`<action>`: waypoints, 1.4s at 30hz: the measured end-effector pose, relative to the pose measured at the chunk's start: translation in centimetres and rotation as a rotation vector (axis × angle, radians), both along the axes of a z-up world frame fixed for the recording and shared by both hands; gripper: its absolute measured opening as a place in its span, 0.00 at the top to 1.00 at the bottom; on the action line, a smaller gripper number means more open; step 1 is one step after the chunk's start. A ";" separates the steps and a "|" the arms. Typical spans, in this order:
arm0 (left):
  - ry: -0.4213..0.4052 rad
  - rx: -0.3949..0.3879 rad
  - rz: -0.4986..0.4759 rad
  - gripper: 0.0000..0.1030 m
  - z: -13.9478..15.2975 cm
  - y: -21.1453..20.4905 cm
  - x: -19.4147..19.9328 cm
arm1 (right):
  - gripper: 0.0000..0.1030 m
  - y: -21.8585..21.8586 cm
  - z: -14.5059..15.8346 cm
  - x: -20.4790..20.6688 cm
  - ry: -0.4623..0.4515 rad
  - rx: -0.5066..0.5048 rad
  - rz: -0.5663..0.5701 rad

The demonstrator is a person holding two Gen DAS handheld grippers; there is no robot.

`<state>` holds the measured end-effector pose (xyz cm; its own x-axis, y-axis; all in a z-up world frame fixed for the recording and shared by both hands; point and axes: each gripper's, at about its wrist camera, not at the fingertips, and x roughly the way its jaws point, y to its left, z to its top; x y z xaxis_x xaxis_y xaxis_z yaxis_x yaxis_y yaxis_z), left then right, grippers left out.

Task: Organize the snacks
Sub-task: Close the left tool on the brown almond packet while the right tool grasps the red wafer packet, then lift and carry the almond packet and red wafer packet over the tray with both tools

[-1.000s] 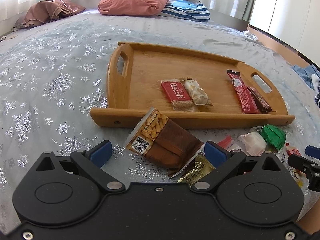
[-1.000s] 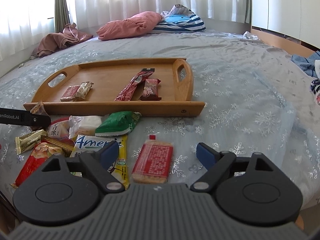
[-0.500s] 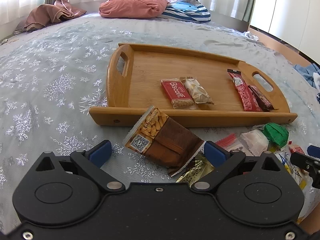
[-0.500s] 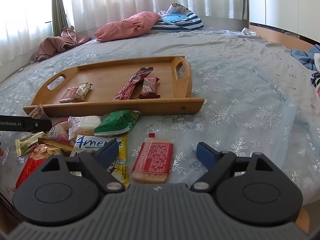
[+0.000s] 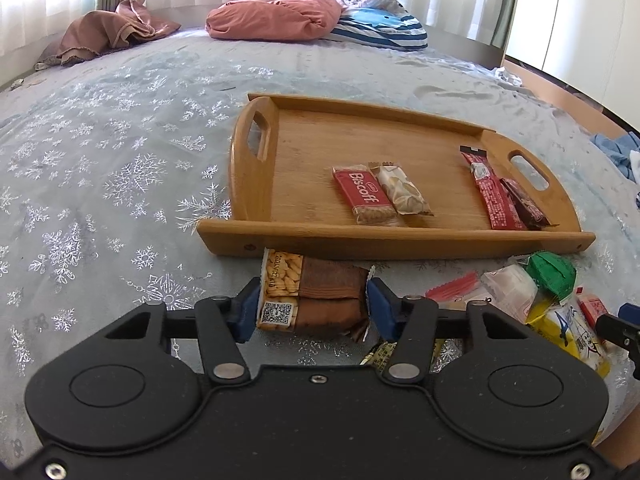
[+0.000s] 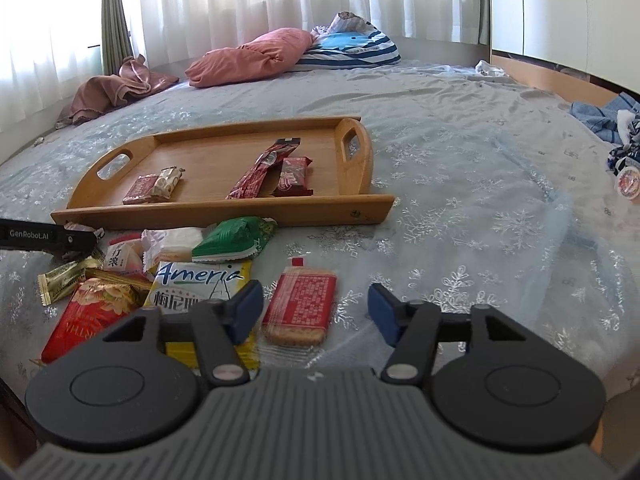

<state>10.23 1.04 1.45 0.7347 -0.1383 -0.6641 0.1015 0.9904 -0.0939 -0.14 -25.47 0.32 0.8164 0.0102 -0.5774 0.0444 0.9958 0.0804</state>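
Note:
My left gripper (image 5: 312,308) is shut on a brown peanut snack pack (image 5: 316,298), held just in front of the wooden tray (image 5: 400,240). The tray holds a red Biscoff pack (image 5: 362,192), a cream wrapped bar (image 5: 402,188), a long red stick pack (image 5: 494,196) and a dark red bar (image 5: 524,204). My right gripper (image 6: 316,312) is open, its fingers on either side of a red cracker pack (image 6: 300,306) lying on the bed. The left gripper's finger (image 6: 48,236) shows at the left of the right wrist view.
Loose snacks lie in a pile in front of the tray: a green pack (image 6: 234,238), a white pack (image 6: 172,244), a yellow Ameria bag (image 6: 200,280), a red bag (image 6: 88,312), gold bars (image 6: 66,278). Pillows (image 6: 256,56) and clothes lie at the far end of the bed.
My left gripper has closed on the peanut pack, which now lies square between the fingers. My right gripper has narrowed its opening around the red cracker pack.

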 end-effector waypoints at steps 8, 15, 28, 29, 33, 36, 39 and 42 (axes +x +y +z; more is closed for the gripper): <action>-0.002 -0.009 0.024 0.51 0.3 0.4 -0.3 | 0.62 0.7 -0.2 -0.4 0.003 -0.045 0.031; -0.019 -0.007 0.039 0.51 1.0 0.9 -0.6 | 0.81 0.9 0.2 -0.1 -0.015 -0.056 0.014; -0.046 -0.006 0.051 0.52 2.0 1.3 -0.9 | 0.86 0.9 0.4 -0.3 -0.027 -0.075 0.006; -0.045 -0.006 0.051 0.52 2.0 1.3 -0.9 | 0.86 0.9 0.5 -0.3 -0.027 -0.075 0.007; -0.043 -0.007 0.051 0.52 2.0 1.4 -1.0 | 0.86 0.9 0.5 -0.3 -0.027 -0.077 0.006; -0.040 -0.005 0.052 0.52 1.9 1.5 -1.0 | 0.61 0.9 0.4 -0.2 -0.022 -0.067 0.014; -0.038 -0.005 0.052 0.52 1.9 1.5 -1.1 | 0.61 1.2 0.1 -0.1 -0.020 -0.083 0.030; -0.037 -0.005 0.051 0.52 1.9 1.4 -1.0 | 0.58 1.6 -0.2 0.1 -0.019 -0.107 0.037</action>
